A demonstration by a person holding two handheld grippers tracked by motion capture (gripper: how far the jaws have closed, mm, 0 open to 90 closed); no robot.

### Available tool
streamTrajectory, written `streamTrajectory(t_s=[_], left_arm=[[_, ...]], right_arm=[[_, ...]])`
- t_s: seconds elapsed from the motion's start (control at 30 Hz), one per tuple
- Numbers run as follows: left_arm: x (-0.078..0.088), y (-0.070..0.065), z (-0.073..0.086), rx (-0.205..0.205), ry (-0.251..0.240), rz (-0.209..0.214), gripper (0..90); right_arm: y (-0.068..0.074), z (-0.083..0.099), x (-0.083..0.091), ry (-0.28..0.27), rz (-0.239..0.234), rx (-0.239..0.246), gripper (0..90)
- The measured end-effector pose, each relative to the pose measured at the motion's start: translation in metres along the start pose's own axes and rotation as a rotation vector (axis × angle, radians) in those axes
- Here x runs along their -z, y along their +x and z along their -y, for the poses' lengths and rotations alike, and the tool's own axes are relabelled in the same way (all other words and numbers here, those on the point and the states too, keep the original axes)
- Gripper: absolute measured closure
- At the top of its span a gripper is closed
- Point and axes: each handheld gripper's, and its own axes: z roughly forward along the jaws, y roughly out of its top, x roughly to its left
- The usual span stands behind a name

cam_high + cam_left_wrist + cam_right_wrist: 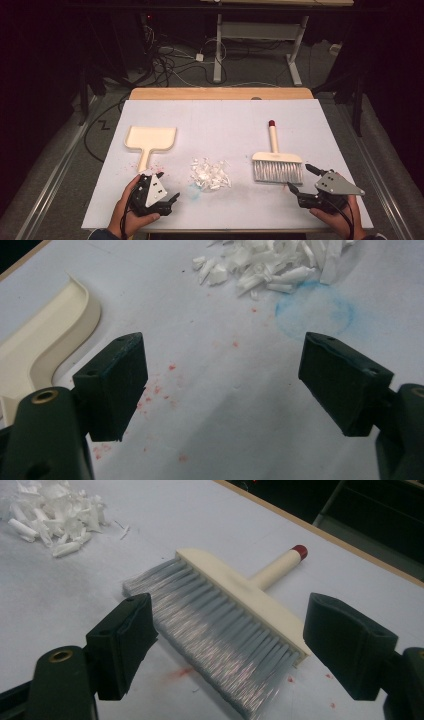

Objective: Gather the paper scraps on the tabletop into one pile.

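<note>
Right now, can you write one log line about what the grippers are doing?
left gripper: open, near dustpan | right gripper: open, beside brush, not touching | paper scraps: unswept

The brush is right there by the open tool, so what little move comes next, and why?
Probably ease the right tool forward to the brush and close on it: its jaws stand open, nothing held, and the scraps lie unswept beside the dustpan.

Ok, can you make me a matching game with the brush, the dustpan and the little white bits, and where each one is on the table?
Things:
1. brush
2. dustpan
3. pile of white scraps

Places:
A. middle of the table
B. by the left gripper
C. by the right gripper

Pairs: 1-C, 2-B, 3-A
</note>
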Motion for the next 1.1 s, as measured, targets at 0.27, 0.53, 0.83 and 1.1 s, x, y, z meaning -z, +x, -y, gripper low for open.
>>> streamTrajectory(t_s=[0.27, 0.53, 0.83, 1.1], left_arm=[[0.0004, -0.0012, 0.0007, -0.013, 0.004, 0.003, 18.5], [-0.0016, -0.0010, 0.0001, -0.013, 0.009, 0.005, 18.5], [-0.0011, -0.0007, 0.0002, -0.013, 0.007, -0.001, 18.4], [-0.0033, 0.0005, 0.0003, -0.012, 0.015, -0.002, 18.4]], right_arm=[[0.0026, -0.0024, 0.0037, -0.003, 0.015, 0.002, 21.3], [0.0038, -0.0036, 0.0043, -0.019, 0.019, 0.013, 22.4], [0.0030, -0.0037, 0.0033, -0.021, 0.018, 0.012, 22.2], [0.0007, -0.0047, 0.0047, -0.030, 0.014, 0.001, 19.9]])
